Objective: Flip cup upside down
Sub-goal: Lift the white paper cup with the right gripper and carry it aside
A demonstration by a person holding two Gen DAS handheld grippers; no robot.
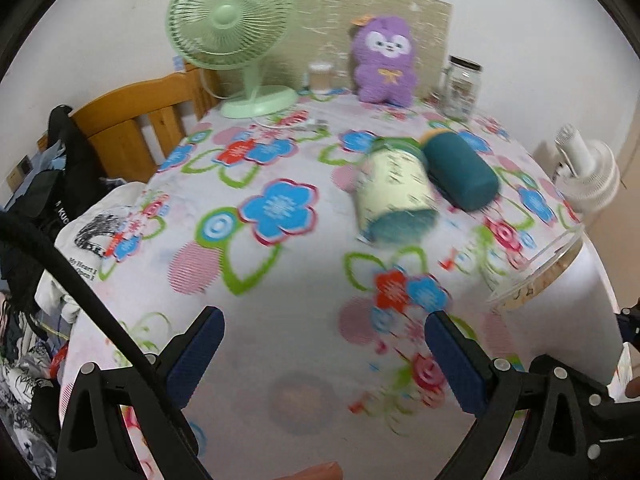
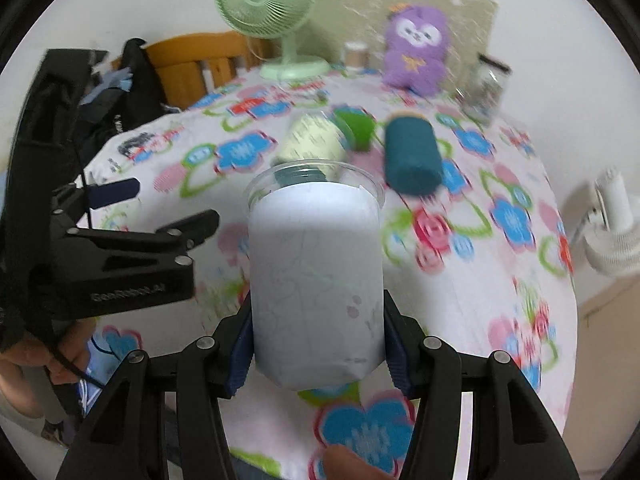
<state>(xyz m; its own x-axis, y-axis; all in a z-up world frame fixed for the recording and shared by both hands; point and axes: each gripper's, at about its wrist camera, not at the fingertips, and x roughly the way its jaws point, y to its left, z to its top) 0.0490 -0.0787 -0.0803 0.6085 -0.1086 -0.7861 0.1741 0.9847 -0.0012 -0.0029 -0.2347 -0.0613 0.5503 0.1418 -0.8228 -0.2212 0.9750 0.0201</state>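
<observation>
Now the right gripper [image 2: 318,344] clamps the clear cup [image 2: 316,272], rim up, apparently lifted above the floral tablecloth [image 2: 500,300]; the left gripper [image 1: 324,356] is spread wide, empty. Next: invert the wrist.

I see a table [image 1: 280,320] under a flowered cloth [image 1: 276,208]. On it lie a pale can [image 1: 394,194] and a teal can [image 1: 460,172], side by side. At the back stand a green fan [image 1: 236,40], a purple plush toy [image 1: 384,62] and a glass jar [image 1: 460,88].
</observation>
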